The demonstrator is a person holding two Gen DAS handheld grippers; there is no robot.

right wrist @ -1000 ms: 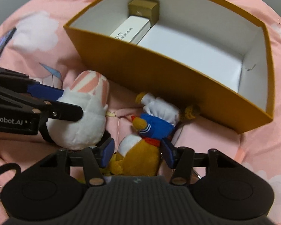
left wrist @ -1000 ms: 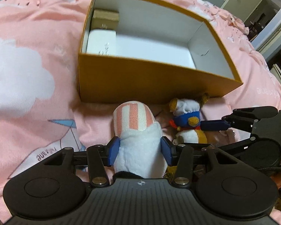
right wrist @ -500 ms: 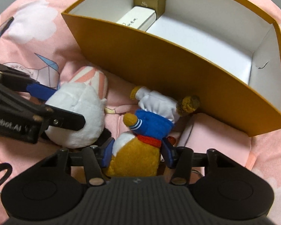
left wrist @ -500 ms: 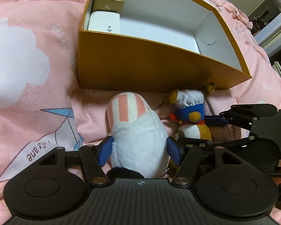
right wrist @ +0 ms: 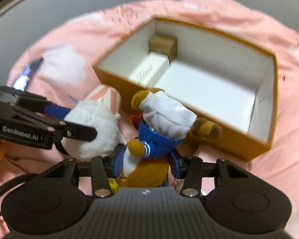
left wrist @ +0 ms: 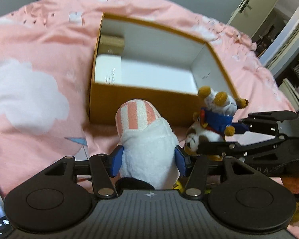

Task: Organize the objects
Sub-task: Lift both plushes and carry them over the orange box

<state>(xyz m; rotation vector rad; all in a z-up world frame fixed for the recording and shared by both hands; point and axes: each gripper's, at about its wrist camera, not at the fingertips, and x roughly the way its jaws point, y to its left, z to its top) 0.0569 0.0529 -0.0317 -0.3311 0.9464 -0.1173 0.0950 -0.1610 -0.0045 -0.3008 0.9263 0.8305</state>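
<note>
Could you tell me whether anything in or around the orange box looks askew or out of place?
Nothing stands out. The orange box sits upright on the pink bedspread, with a white box and a small tan box tucked neatly along one end. Each gripper holds one plush toy in front of the box.

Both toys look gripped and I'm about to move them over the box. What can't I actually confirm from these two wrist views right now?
- Print on the white carton in the orange box: motion-blurred in both views.
- Underside of the striped white plush: hidden by the left gripper body.
- Legs of the bear in blue: hidden by the right gripper.
- Brown carton label: too blurred.
</note>
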